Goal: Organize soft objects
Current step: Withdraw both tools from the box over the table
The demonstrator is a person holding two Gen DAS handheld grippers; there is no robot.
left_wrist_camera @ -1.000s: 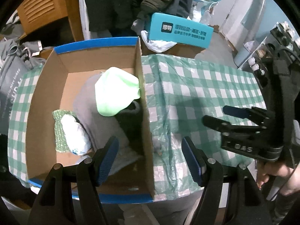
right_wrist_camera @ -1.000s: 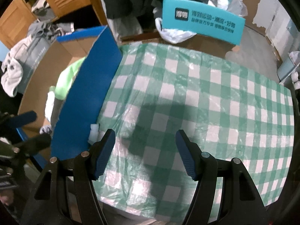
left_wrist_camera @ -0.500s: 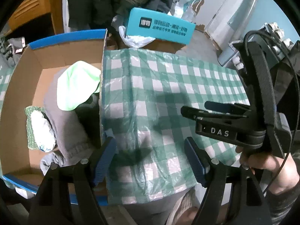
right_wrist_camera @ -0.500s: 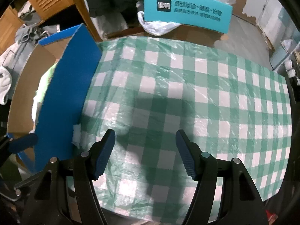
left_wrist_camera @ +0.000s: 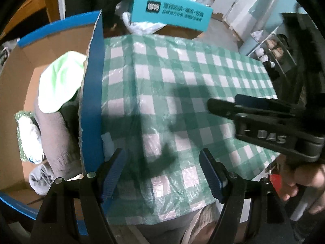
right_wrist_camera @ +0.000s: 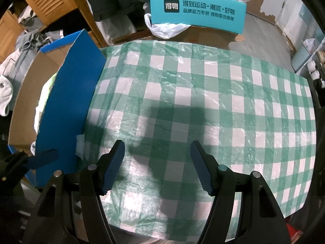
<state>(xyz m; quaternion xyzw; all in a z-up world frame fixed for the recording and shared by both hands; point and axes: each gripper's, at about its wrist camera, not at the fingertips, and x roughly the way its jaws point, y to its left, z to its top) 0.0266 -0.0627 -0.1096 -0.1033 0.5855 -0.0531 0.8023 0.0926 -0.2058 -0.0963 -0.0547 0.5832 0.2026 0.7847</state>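
A cardboard box with blue outer walls stands at the table's left end; it also shows in the right wrist view. Inside lie a light green cloth, a grey garment and a white bundle on green mesh. My left gripper is open and empty over the table's near edge, just right of the box wall. My right gripper is open and empty above the green checked tablecloth; it shows from the side in the left wrist view.
A teal box with printed text and a white plastic bag sit behind the table. A small white scrap lies by the box wall. Wooden cabinets and clothes stand at the back left.
My left gripper has swung right, from over the box interior to over the tablecloth beside the box wall. My right gripper has shifted slightly. Both stay open and empty.
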